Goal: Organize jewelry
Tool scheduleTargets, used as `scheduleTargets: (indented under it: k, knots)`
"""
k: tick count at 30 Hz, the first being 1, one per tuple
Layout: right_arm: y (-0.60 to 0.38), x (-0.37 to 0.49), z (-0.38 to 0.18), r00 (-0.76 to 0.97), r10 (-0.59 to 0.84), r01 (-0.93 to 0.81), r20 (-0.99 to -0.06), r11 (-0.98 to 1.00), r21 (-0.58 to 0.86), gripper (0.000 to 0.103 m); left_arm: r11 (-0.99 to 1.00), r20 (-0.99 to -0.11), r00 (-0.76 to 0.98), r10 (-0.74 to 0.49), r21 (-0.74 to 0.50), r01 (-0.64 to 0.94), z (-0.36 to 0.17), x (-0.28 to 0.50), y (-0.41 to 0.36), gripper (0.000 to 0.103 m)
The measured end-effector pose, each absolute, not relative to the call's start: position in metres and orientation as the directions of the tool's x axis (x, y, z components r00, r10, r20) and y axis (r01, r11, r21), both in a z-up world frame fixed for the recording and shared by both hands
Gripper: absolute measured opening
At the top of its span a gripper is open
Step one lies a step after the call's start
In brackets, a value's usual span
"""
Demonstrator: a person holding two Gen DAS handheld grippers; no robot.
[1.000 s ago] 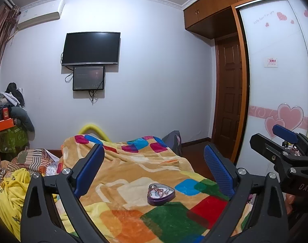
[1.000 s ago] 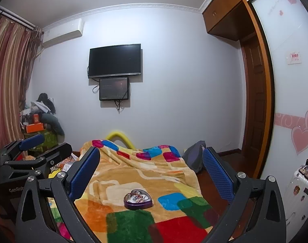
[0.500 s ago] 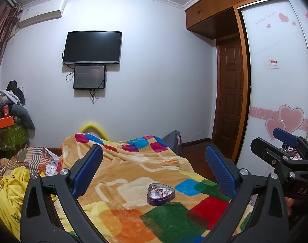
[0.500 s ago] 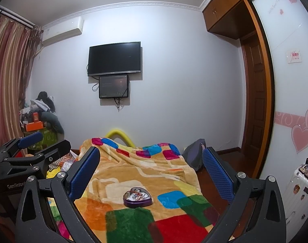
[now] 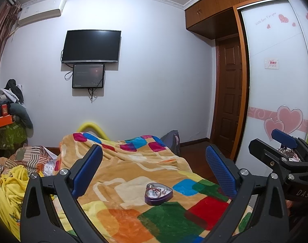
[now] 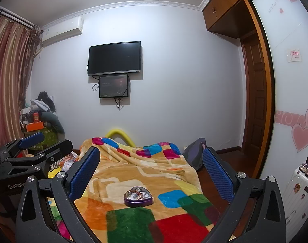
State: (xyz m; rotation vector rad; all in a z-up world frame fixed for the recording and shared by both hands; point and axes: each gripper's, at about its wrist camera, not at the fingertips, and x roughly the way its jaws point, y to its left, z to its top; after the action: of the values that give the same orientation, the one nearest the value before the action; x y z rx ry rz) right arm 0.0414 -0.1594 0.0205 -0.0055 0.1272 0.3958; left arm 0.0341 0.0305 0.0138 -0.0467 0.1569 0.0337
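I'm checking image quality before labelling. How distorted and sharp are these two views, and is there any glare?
Left wrist view: strong fisheye bend, dark corners; the heart-shaped box is fairly sharp. Right wrist view: same bending, wardrobe edge curves; faint glare on the television.

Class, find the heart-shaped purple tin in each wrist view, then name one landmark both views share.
Left wrist: heart-shaped purple tin lies low, just right of centre, on the blanket.
Right wrist: the tin lies low, just left of centre.
Shared landmark: wall television.
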Motion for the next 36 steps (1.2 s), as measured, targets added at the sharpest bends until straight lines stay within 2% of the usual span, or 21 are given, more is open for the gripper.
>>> scheduleTargets:
  k: [36]
  knots:
    - [-0.1636, 0.0431, 0.0195, 0.920, 0.366, -0.364, -0.137, 0.930, 0.040, 0.101, 0.998, -0.176, 0.984, -0.025, -0.062, 0.014, 0.0122, 0.0375, 0.0282, 0.102]
